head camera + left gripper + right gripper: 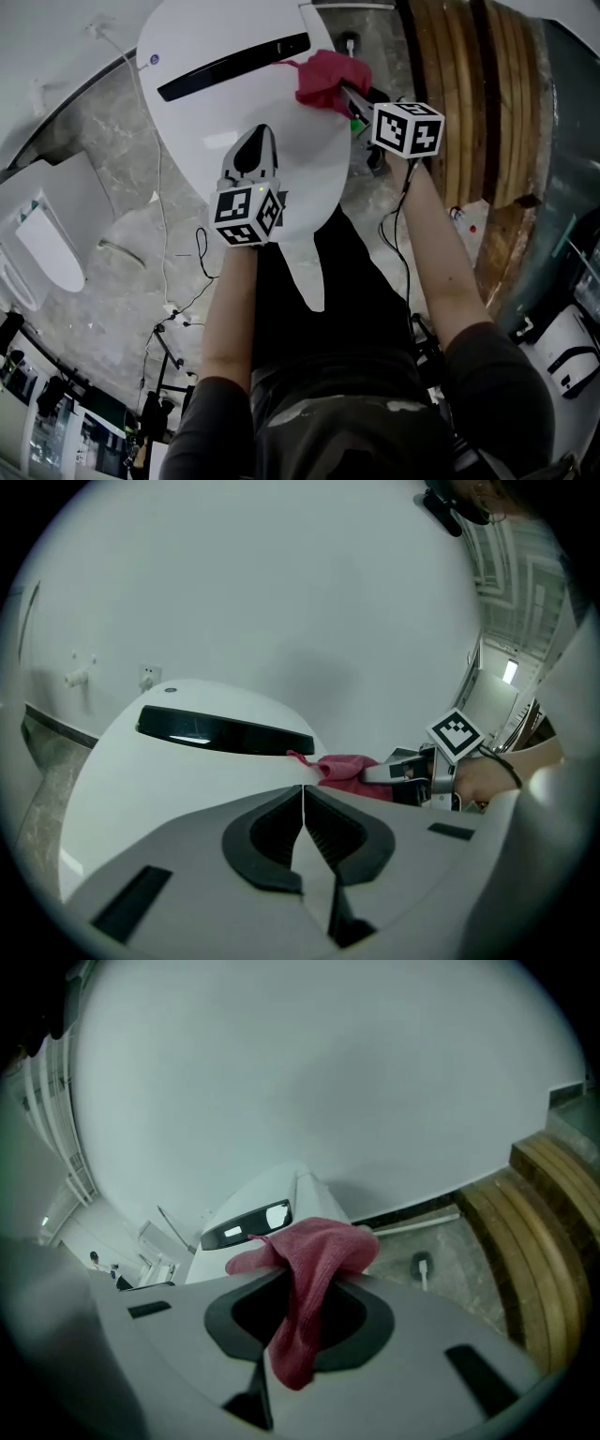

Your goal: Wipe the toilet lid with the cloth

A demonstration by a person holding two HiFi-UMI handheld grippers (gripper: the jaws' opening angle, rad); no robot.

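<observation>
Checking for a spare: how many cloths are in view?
1: the red cloth, in the right gripper's jaws, at the toilet lid's right edge. Others may be hidden.

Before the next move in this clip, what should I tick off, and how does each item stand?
1. Red cloth gripped by the right gripper: ok. It is pinched between the jaws, with a tail hanging loose.
2. Cloth over the toilet lid: ok. It sits at the rear right edge, beside the black strip.
3. Cloth pressing on the lid: cannot tell.
4. Left gripper empty: ok. Its jaws are together on nothing.
5. Stroke path free: probably not ok. The left gripper sits over the lid's front half.
</observation>
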